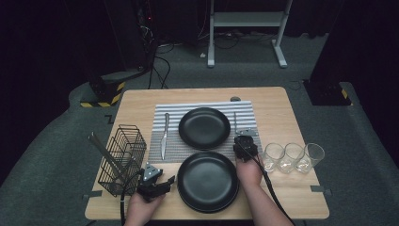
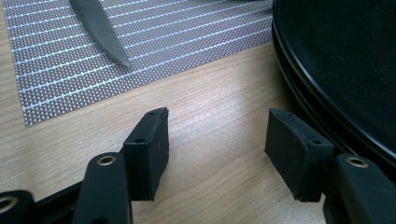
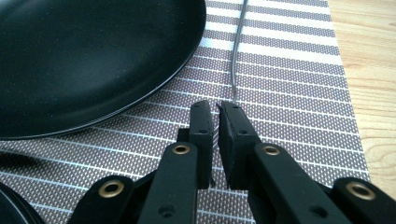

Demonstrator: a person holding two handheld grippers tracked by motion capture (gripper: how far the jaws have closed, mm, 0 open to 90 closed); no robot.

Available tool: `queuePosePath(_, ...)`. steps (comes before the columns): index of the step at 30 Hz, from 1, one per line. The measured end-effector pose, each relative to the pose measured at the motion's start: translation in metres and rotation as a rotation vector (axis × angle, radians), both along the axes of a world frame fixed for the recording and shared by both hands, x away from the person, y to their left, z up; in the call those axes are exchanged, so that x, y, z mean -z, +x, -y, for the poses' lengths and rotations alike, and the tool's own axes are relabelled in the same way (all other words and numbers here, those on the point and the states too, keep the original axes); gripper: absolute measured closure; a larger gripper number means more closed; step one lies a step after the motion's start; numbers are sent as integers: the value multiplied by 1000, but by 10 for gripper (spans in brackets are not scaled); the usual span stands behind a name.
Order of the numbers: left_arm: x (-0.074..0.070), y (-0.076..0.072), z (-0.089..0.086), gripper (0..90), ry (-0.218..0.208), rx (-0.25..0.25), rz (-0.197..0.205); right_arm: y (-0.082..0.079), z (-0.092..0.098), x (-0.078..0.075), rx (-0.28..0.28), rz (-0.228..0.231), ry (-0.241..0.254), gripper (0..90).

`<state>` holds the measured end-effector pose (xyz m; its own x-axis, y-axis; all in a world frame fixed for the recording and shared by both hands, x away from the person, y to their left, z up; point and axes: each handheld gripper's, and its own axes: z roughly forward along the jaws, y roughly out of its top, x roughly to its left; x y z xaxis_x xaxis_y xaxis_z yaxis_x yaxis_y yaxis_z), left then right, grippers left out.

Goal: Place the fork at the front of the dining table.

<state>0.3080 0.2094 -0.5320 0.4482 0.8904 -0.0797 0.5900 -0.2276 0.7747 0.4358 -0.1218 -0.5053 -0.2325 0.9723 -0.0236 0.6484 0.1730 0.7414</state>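
One thin metal utensil (image 3: 235, 60) lies on the striped placemat (image 3: 289, 74), just right of the far black plate (image 3: 88, 60); I see a slim grey stem running away from my right gripper (image 3: 216, 140), and its near end sits between the jaws. Those jaws are clenched almost together, a sliver of ridged metal showing in the gap. My left gripper (image 2: 215, 149) hovers over bare bench (image 2: 219, 98) with jaws released, nothing between them, beside the stacked near plates (image 2: 345, 60). A serrated knife (image 2: 100, 30) rests on the woven mat. The plates are matte and round; the bench is pale wood grain.
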Motion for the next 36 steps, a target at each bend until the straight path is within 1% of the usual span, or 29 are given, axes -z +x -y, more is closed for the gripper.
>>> queuePosePath(4, 0, 0, 0, 398, 0, 0, 0, -1, 3, 4, 9, -10, -3, 827)
queuePosePath(6, 0, 0, 0, 398, 1, 0, 0, -2, 4, 5, 15, -15, 6, 814)
queuePosePath(8, 0, 0, 0, 399, 3, 1, 1, -2, 4, 5, 11, -7, 5, 800)
queuePosePath(10, 0, 0, 0, 399, 3, 1, 1, -3, 3, 3, 9, 4, 17, 776)
queuePosePath(12, 0, 0, 0, 400, 4, 1, 1, -3, 3, 1, 10, 12, 32, 732)
queuePosePath(16, 0, 0, 0, 400, 3, 2, 1, -1, 5, 3, 20, -4, 46, 674)
queuePosePath(19, 0, 0, 0, 400, 2, 2, 1, 1, 5, 5, 21, -28, 60, 643)
queuePosePath(27, 0, 0, 0, 399, 1, 2, 0, 1, 3, 10, 3, -70, 83, 602)
queuePosePath(32, 0, 0, 0, 399, 3, 3, 1, 0, 2, 11, -15, -87, 111, 597)
queuePosePath(36, 0, 0, 0, 399, 4, 2, 1, 0, 1, 11, -23, -89, 124, 599)
